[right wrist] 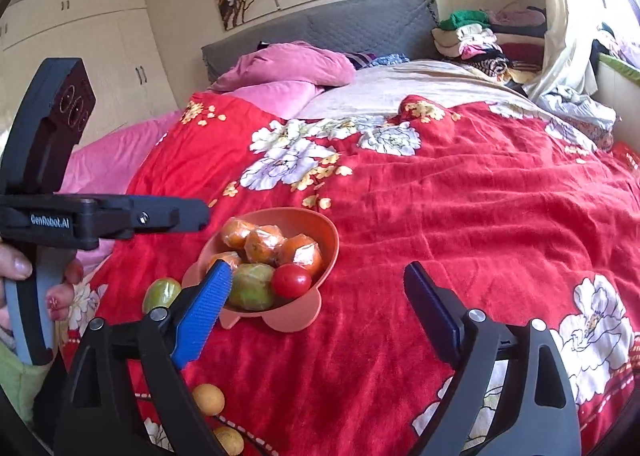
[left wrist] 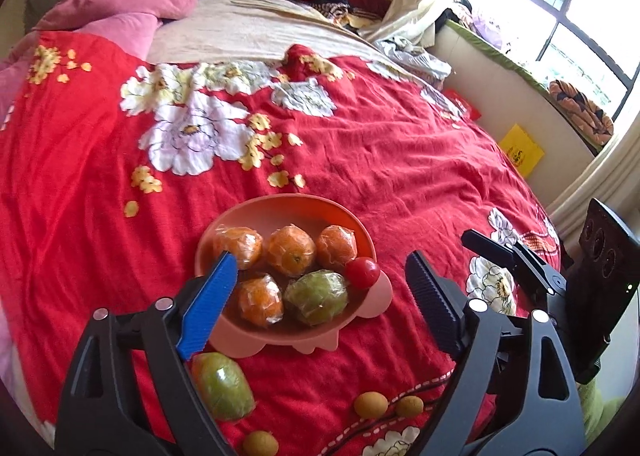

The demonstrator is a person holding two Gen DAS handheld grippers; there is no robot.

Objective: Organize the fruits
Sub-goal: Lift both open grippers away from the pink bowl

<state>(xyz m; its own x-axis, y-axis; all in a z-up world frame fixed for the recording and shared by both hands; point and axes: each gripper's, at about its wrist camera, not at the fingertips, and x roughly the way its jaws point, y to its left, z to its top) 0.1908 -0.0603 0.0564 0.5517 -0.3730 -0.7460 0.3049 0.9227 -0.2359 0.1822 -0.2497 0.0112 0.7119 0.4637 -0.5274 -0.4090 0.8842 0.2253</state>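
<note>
A pink bowl (left wrist: 280,212) rests on the red flowered blanket. It holds several plastic-wrapped oranges (left wrist: 291,250), a wrapped green fruit (left wrist: 318,296) and a red tomato (left wrist: 363,272). My left gripper (left wrist: 320,260) hovers open over the bowl's near side with nothing between its pads. Another green fruit (left wrist: 222,386) lies on the blanket just in front of the bowl, and three small tan fruits (left wrist: 371,405) lie nearer still. My right gripper (right wrist: 316,268) stands open and empty to the right of the bowl (right wrist: 288,212), level with the tomato (right wrist: 291,280).
The red blanket (left wrist: 400,160) covers most of the bed. Pink pillows (right wrist: 288,64) and a grey headboard (right wrist: 360,24) are at the far end, and folded clothes (right wrist: 480,40) are stacked at the back right. A hand (right wrist: 16,264) holds the left gripper's handle.
</note>
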